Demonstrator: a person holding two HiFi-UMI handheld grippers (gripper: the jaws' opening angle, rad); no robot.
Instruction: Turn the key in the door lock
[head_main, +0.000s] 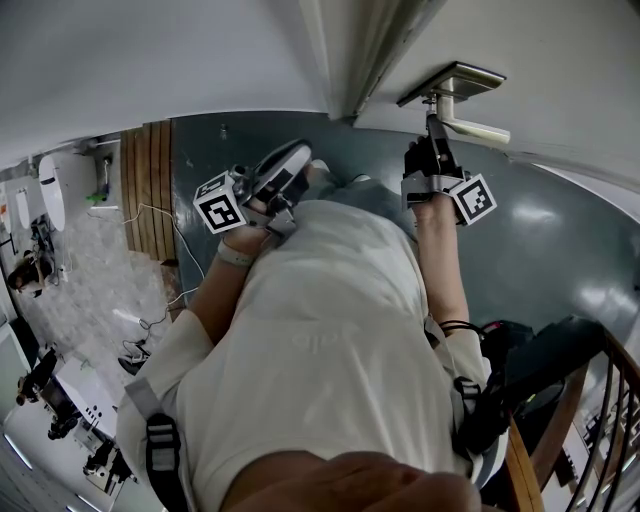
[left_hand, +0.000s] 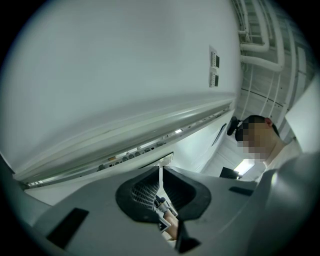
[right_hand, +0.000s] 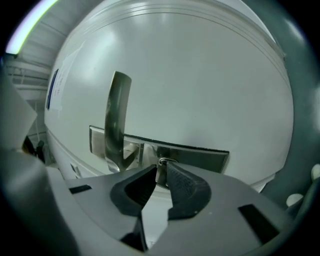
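The right gripper (right_hand: 161, 170) is clenched on the key (right_hand: 160, 175). Its two dark, ribbed pads pinch the flat metal head, and a thin wire ring shows just above the tips. The key sits in the lock in the brushed-metal plate (right_hand: 200, 157), beside the door handle (right_hand: 116, 110) on the same plate. In the right gripper view the handle is a smooth, curved metal lever that crosses the plate right next to the jaws, so it crowds that side of the grip. Plate and handle are mounted on the plain white door (right_hand: 200, 75), which is matte and unmarked around them.

From the head view, the right gripper (head_main: 432, 150) reaches level to just under the door handle (head_main: 478, 128), with its marker cube behind it on the person's forearm. The left gripper (head_main: 285, 170) hangs well to the left of the handle, away from the door (head_main: 560, 70) and in front of the person's chest. In its own view its jaws (left_hand: 160, 175) are pressed together with nothing between them, and it is aimed at bare white wall.

Below the handle the floor (head_main: 560, 250) is smooth and grey-blue with a dull shine. Far left of the handle a strip of wooden boards (head_main: 150, 180) runs along it, with thin cables trailing beside them. A wooden stair rail (head_main: 520, 470) on dark bars stands low and to the right of the handle.
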